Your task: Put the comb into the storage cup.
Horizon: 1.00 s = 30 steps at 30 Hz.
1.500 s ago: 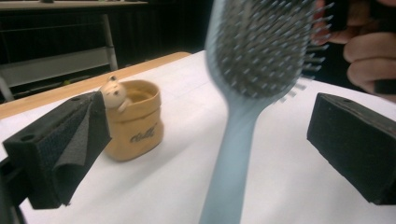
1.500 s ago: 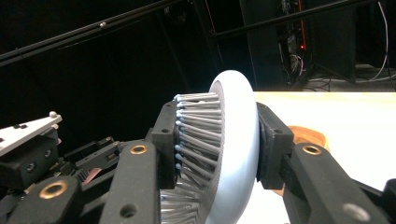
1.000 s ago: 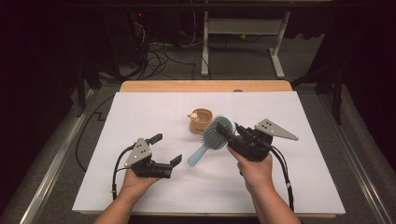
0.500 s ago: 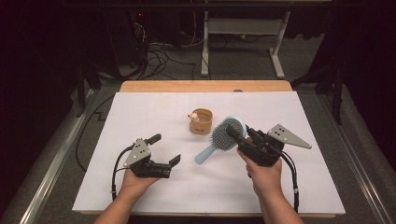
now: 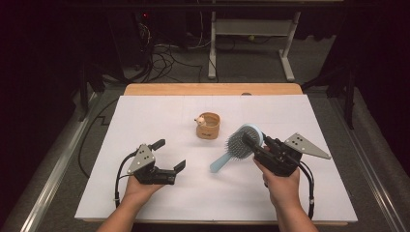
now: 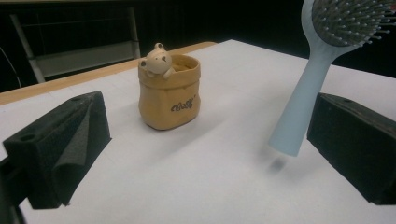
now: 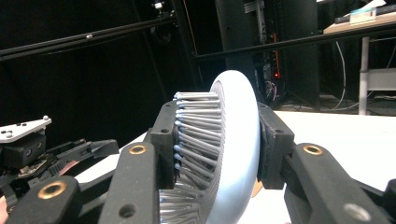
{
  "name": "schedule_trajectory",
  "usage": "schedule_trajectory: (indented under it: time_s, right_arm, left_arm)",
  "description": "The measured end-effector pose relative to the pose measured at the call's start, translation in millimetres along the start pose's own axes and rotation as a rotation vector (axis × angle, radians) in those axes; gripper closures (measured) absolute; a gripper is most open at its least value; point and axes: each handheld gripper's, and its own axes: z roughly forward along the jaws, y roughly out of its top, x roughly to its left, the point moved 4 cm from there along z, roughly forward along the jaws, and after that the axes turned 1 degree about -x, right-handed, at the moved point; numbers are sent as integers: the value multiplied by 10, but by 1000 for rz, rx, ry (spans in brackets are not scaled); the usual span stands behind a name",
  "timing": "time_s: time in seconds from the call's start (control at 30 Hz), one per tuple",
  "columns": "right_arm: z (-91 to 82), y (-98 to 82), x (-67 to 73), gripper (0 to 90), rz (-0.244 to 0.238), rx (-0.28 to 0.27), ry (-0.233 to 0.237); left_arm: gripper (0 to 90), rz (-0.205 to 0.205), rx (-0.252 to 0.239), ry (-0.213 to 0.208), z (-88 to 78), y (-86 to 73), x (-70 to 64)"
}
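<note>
Carried rightward and away from the bear-topped pot [image 5: 208, 125] since the earlier frames, pale-blue hairbrush [image 5: 237, 147] clamped by its head in right hand-held gripper [image 5: 251, 141], above the bench [image 5: 145, 116]; left hand-held gripper [image 5: 169, 154] resting with jaws apart.

A white table [image 5: 145, 121] fronts tangled floor cables [image 5: 169, 55].

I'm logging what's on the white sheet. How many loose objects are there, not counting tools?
2: a tan bear pot standing mid-table, and a blue hairbrush clamped by its head in the right hand-held gripper, handle off the sheet.
</note>
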Motion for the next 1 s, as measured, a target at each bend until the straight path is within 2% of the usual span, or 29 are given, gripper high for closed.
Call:
schedule_trajectory:
  time_s: [0.23, 0.37, 0.47, 1.0]
  right_arm:
    - [-87, 53, -84, 600, -18, -18, -34]
    - [-119, 79, -95, 599, -47, -21, -46]
    - [-138, 94, -116, 599, -41, -28, -49]
    - [-231, 163, -201, 599, -84, -42, -93]
  left_arm:
    - [5, -7, 6, -2, 1, -9, 6]
    - [5, -8, 5, -6, -2, -8, 2]
    - [5, -12, -1, -10, -5, -3, 3]
    - [5, -16, -6, -13, -22, 15, 16]
